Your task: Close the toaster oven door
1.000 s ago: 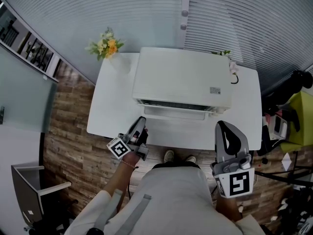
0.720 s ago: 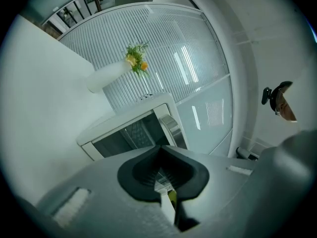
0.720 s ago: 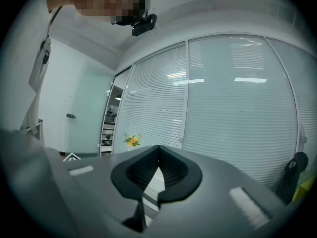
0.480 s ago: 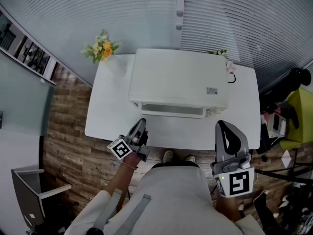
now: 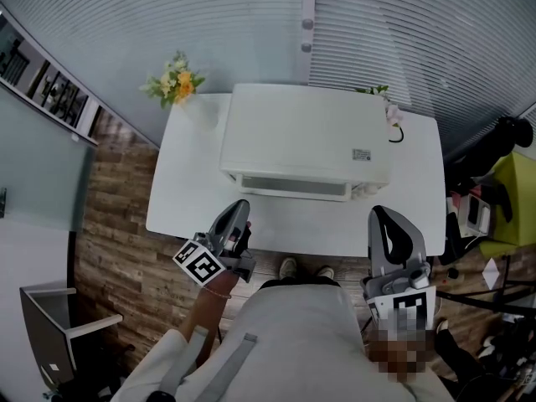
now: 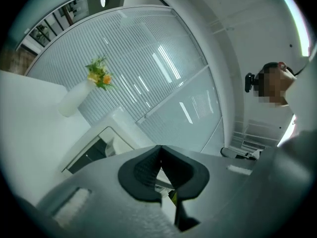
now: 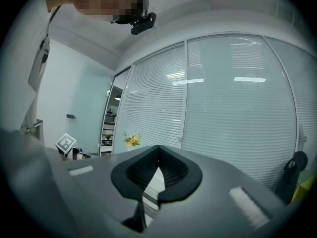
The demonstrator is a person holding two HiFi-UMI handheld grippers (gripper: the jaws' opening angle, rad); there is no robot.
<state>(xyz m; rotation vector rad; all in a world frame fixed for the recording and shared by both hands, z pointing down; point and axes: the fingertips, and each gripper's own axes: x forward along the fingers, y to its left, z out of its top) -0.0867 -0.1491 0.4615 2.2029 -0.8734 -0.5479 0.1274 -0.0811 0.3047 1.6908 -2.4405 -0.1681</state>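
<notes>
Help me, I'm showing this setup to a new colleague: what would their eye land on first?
A big white toaster oven fills the middle of a white table, its door looking shut. Yellow flowers stand at the table's far left corner. At the near edge hang the left gripper and right gripper, both shut and empty, the left's jaws having just closed.
</notes>
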